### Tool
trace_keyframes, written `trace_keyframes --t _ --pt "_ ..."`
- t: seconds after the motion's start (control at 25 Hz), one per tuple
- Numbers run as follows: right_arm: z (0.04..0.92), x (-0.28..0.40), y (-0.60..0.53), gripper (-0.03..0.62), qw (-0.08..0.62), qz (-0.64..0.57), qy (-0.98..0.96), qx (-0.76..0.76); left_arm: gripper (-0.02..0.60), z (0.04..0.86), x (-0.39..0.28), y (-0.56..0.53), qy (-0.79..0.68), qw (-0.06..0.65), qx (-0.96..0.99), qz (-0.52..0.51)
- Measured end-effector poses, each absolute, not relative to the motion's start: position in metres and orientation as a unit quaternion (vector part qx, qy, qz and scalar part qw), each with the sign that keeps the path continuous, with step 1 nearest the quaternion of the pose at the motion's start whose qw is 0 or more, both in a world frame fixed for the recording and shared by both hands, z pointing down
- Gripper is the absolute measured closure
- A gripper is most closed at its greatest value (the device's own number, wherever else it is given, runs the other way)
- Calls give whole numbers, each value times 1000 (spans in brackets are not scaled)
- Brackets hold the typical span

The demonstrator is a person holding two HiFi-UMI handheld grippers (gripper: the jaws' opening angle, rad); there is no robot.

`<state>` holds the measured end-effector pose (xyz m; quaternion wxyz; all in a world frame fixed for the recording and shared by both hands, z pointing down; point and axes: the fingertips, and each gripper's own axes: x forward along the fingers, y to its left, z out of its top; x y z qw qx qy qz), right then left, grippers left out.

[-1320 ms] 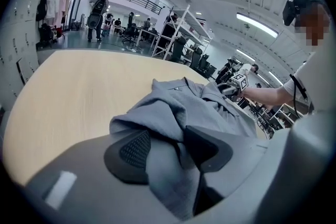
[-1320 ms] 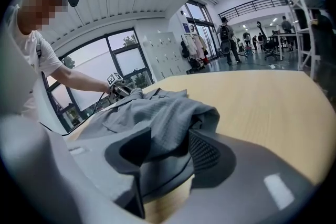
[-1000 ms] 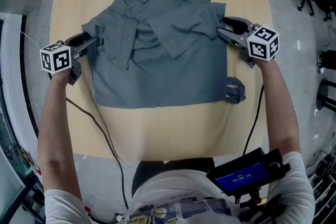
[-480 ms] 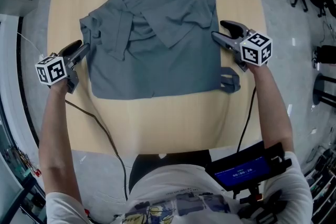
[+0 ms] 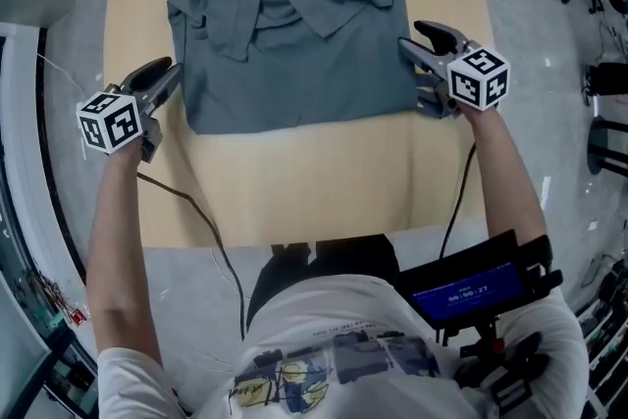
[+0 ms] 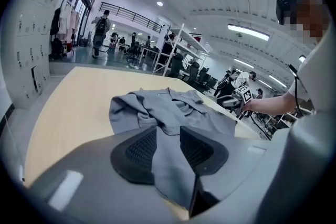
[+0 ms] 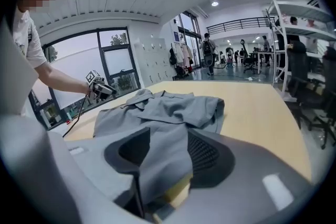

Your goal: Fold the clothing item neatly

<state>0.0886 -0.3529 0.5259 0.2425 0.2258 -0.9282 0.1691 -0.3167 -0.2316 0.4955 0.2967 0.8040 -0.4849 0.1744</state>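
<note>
Grey shirt [image 5: 304, 64] sits at the far edge of the table [image 5: 294, 182], sleeves in, left gripper [image 5: 172, 74] and right gripper [image 5: 408, 33] just off its side edges, jaws apart, just narrowing, gripping nothing, so next I'd guess pinch hem, fold up.

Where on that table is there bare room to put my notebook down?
The widest bare patch is the near strip of the table, between the lower hem of the shirt and the table's near edge. A cable crosses its left end. The far half is filled by the shirt, leaving only thin margins at its sides.
</note>
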Motion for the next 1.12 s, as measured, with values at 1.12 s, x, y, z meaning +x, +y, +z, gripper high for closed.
trace_keyframes --t 1.12 --pt "413 68 74 592 227 135 -927 267 575 384 -175 140 -411 181 883 137"
